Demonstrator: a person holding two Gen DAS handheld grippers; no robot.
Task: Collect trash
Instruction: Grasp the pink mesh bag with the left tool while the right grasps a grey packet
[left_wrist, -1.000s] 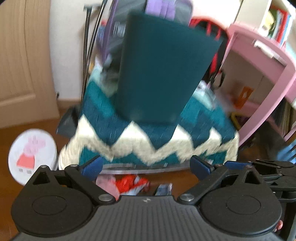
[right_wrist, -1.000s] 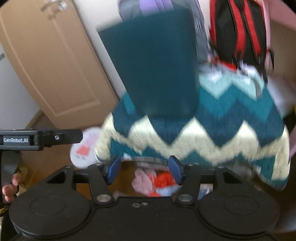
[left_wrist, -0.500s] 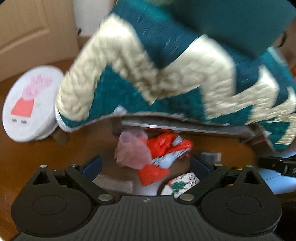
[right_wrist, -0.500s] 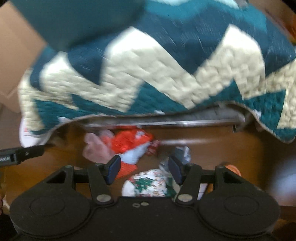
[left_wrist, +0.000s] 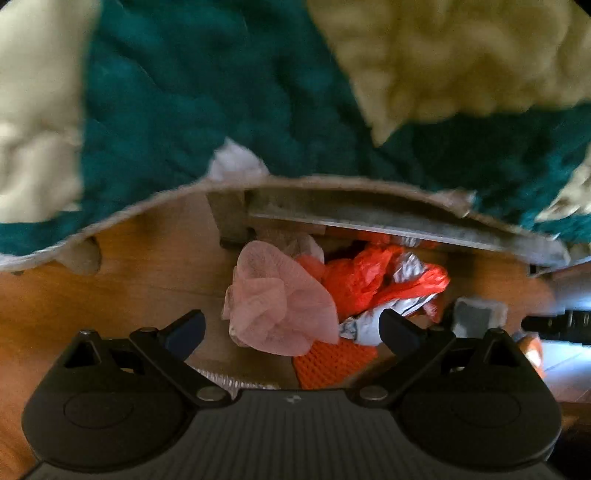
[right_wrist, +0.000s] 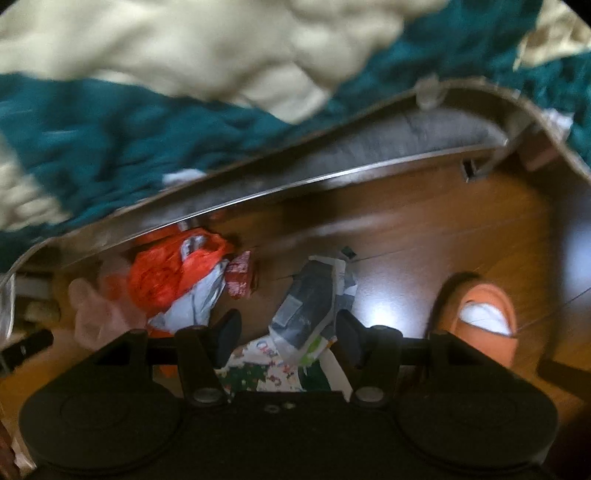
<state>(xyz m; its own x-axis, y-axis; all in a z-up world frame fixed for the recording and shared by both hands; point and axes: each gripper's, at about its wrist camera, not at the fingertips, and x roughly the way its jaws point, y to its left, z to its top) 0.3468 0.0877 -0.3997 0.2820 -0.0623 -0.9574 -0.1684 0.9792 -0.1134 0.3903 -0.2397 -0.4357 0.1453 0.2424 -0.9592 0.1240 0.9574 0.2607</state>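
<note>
Under the hanging edge of the quilt, just ahead of both claws, the trash lies in a heap on the wood floor: a pink net sits between the spread, empty fingers of the left claw, with a red bag beyond it to the right. The right claw is spread and empty too, a grey wrapper in its gap and printed paper beneath. This looks like the approach before a first pick; next, lower and close on one loose piece, minding the metal rail and the orange slipper to the right
</note>
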